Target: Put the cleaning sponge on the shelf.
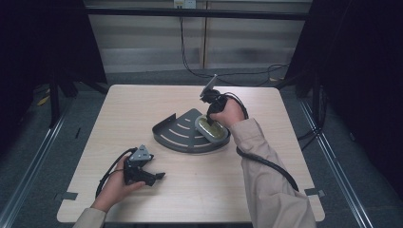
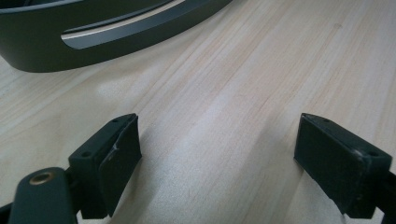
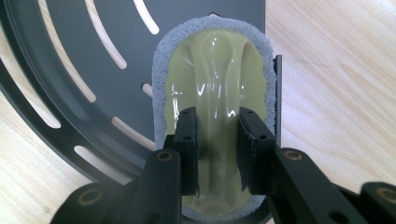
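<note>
Two jaws of my right gripper [image 3: 217, 149] pinch the scrubber [image 3: 215, 74] handle between them, scrubber resting on the rack [image 3: 70, 70] — likely mid-pickup; next, lift straight. Left gripper [image 2: 217, 158] gapes wide, empty — table [image 2: 233, 93] between.

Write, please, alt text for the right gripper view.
The right tongs are shut on the raised ridge of an oval olive-green plastic scrubber with a grey pad rim, which lies in a dark slotted metal corner tray on a pale wooden table.
</note>
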A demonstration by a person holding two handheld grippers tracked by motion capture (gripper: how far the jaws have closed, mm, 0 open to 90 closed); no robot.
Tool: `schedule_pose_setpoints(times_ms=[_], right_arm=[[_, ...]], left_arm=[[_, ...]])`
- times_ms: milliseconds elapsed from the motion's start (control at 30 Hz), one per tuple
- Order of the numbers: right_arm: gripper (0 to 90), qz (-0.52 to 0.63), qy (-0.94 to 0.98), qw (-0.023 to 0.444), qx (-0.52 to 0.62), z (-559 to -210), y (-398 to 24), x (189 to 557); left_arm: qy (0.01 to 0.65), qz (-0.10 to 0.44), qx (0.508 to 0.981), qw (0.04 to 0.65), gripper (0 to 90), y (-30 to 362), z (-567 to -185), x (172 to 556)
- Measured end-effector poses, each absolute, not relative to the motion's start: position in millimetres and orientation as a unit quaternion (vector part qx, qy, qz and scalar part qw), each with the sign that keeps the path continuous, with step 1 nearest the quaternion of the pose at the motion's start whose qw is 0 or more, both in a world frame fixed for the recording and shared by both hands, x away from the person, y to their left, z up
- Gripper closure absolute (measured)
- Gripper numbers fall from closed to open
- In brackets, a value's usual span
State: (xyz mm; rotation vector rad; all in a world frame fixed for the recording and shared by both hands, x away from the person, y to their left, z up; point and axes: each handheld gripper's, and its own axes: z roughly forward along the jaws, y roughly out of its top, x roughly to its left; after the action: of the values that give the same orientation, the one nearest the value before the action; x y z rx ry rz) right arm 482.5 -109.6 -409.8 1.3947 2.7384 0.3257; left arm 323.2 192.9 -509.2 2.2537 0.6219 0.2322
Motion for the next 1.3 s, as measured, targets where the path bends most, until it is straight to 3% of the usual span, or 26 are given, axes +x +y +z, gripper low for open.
schedule_pose_setpoints(times_ms=[1033,1300], right_arm=[[71.1,0.109,0.889,0.026,0.445,-426,-110,480],[66.6,0.111,0.887,0.029,0.447,-426,-112,480]], left_arm=[[0.244,0.091,0.885,0.386,13.9,193,-509,323],[0.244,0.091,0.885,0.386,13.9,193,-509,323]])
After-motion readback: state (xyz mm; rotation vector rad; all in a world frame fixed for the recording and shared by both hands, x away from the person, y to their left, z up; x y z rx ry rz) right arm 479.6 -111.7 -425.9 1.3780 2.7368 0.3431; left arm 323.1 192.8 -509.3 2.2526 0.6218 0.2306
